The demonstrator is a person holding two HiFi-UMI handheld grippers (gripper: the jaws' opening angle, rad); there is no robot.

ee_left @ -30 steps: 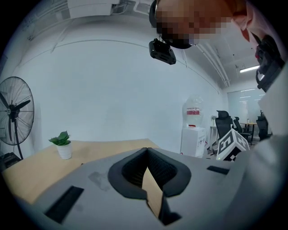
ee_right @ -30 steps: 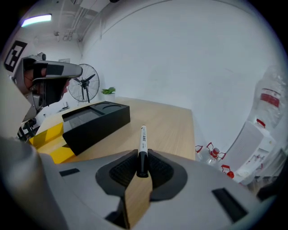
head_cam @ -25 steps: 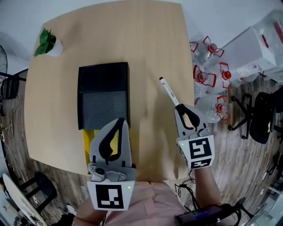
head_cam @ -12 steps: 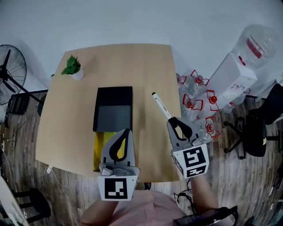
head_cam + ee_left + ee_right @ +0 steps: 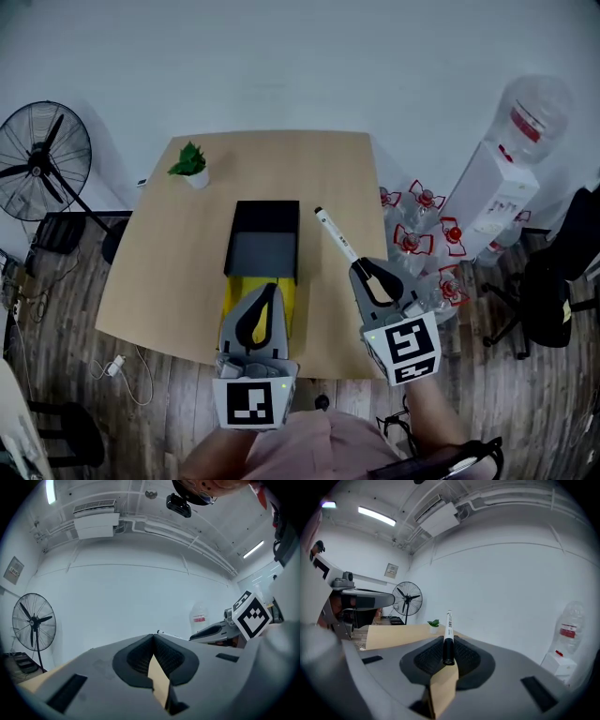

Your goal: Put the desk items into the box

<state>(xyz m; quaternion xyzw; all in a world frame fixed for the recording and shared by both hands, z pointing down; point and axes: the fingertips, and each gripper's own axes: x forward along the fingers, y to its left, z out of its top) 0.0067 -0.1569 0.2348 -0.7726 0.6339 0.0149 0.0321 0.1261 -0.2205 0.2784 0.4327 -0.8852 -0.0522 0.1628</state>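
Over the wooden table (image 5: 187,253), right gripper (image 5: 448,644) fingers clamp a slim marker (image 5: 449,623); left gripper (image 5: 153,640) fingers meet.

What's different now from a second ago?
The head view has pulled up and away from the table, and the left gripper and right gripper came up with it. Nothing was grabbed or dropped: the right gripper still pinches the marker, and the left stays shut and empty. The black box and plant haven't moved.
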